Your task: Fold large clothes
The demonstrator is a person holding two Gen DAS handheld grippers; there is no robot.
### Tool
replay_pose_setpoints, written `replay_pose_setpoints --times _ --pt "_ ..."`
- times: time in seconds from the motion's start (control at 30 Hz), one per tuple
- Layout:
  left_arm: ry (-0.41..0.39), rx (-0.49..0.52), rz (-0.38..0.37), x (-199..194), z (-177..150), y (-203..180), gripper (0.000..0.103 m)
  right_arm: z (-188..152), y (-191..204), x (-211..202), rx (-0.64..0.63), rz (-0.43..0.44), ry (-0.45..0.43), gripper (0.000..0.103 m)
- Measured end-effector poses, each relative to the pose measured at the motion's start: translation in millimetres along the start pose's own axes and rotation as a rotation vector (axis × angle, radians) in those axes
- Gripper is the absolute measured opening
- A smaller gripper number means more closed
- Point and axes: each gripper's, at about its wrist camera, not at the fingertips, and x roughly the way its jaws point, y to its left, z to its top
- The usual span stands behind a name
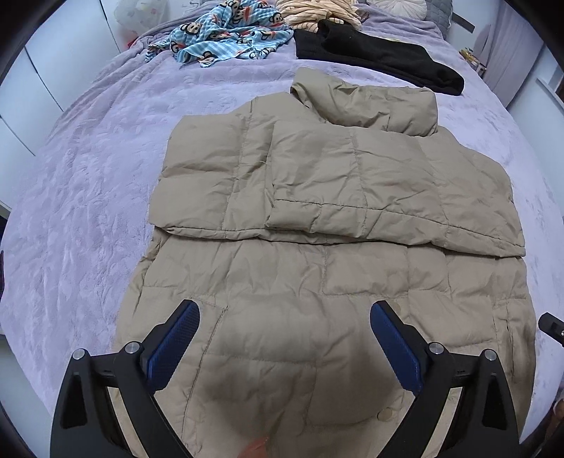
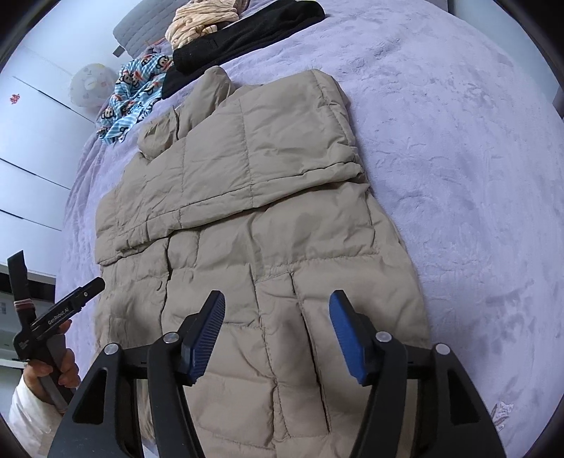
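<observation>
A beige quilted puffer jacket (image 1: pixel 317 218) lies flat on the bed, collar at the far end, both sleeves folded across its chest. It also shows in the right wrist view (image 2: pixel 246 197). My left gripper (image 1: pixel 284 317) is open and empty, hovering over the jacket's lower part near the hem. My right gripper (image 2: pixel 277 306) is open and empty over the hem on the right side. The left gripper (image 2: pixel 53 313) also shows at the left edge of the right wrist view, held in a hand.
The bed has a lilac plush cover (image 1: pixel 88 183). At its far end lie a black garment (image 1: pixel 380 56), a blue cartoon-print garment (image 1: pixel 225 38) and a striped cream garment (image 1: pixel 317 14). White wardrobe doors (image 2: pixel 31 148) stand beside the bed.
</observation>
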Motion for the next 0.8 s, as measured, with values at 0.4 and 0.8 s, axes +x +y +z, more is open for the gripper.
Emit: replay_pose_setpoints --times 0.4,0.8 --pt "0.024 -0.037 0.004 -29.8 -21.4 5.4 0.098 -7.3 12.4 -21.5 -0.008 0.055 0.010 0.096" --pt "0.040 -0.024 0.041 -40.9 -37.9 28.1 0.098 -25.7 23.0 -26.5 0.059 0.094 0.068 0.103"
